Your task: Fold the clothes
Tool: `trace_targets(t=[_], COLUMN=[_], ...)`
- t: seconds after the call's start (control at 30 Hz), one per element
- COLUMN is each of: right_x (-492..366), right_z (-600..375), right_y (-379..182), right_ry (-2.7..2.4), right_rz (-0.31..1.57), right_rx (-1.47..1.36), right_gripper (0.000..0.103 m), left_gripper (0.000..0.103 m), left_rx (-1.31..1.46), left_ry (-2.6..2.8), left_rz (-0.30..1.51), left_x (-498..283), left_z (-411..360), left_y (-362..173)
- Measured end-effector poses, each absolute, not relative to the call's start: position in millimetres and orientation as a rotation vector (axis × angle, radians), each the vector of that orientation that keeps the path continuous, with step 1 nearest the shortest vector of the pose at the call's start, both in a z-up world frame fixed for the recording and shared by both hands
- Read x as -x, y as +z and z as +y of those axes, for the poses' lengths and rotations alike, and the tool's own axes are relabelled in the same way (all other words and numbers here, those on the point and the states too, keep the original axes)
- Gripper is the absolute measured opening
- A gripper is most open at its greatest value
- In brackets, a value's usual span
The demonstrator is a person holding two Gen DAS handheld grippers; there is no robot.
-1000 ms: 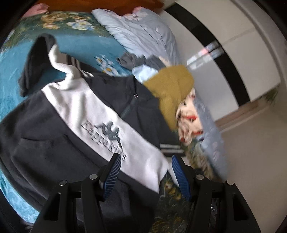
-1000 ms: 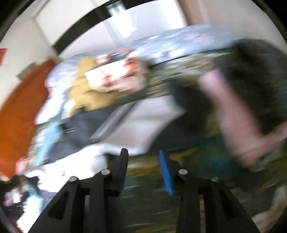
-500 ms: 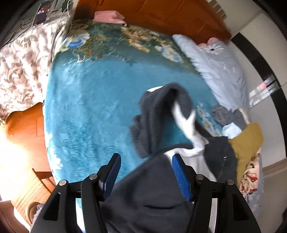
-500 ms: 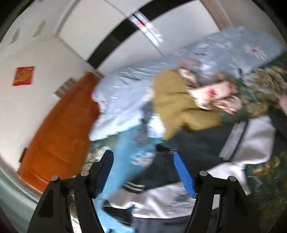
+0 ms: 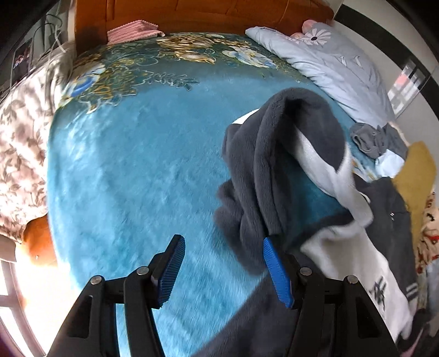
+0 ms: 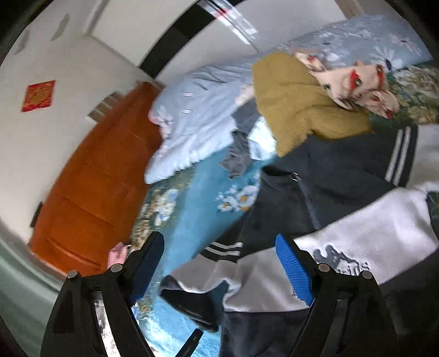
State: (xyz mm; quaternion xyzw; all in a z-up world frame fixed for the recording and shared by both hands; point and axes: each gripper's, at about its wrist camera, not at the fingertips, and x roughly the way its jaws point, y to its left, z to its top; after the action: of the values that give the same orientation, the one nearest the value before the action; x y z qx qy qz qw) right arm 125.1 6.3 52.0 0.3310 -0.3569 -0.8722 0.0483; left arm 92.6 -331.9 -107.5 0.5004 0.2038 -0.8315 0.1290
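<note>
Jacket [image 5: 354, 258], dark grey with a white band, is lying half-spread on the teal blanket [image 5: 131, 170], its sleeve [image 5: 277, 175] bunched, so I am hovering my left gripper [image 5: 223, 270] spread and empty beside it while my right gripper [image 6: 219, 267] is opening over the hem, nothing pinched.

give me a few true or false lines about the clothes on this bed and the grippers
1. The dark grey and white fleece jacket lies on a teal plush blanket. True.
2. The left hand-held gripper is clamped on a sleeve. False: nothing sits between its pads.
3. A mustard yellow knitted sweater lies beyond the jacket. True.
4. A folded pink towel lies on top of the jacket. False: it sits by the orange wooden headboard.
5. The right hand-held gripper is closed tight. False: its jaws are opening.
</note>
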Motion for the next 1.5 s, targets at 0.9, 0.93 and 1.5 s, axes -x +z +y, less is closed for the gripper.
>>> trace_targets(t=[0.9,0.93,1.5], right_x=[-130,-129,-125], right_z=[14,12,0], right_y=[36,35,31], right_ry=[-2.322,-2.324,-2.353], right_rz=[-1.269,-1.253,-1.153], right_rx=[-0.984,-0.993,-1.044], right_gripper=[0.084,0.084,0.084], left_gripper=[0.017,0.019,0.062], left_rx=[-1.133,-1.158,-1.198], left_ry=[-2.224,-2.225,-2.366], left_rz=[-0.469,-0.431,1.232], left_x=[-15,-18,-94], left_z=[-395,-400,-475], left_y=[-101,-109,-133])
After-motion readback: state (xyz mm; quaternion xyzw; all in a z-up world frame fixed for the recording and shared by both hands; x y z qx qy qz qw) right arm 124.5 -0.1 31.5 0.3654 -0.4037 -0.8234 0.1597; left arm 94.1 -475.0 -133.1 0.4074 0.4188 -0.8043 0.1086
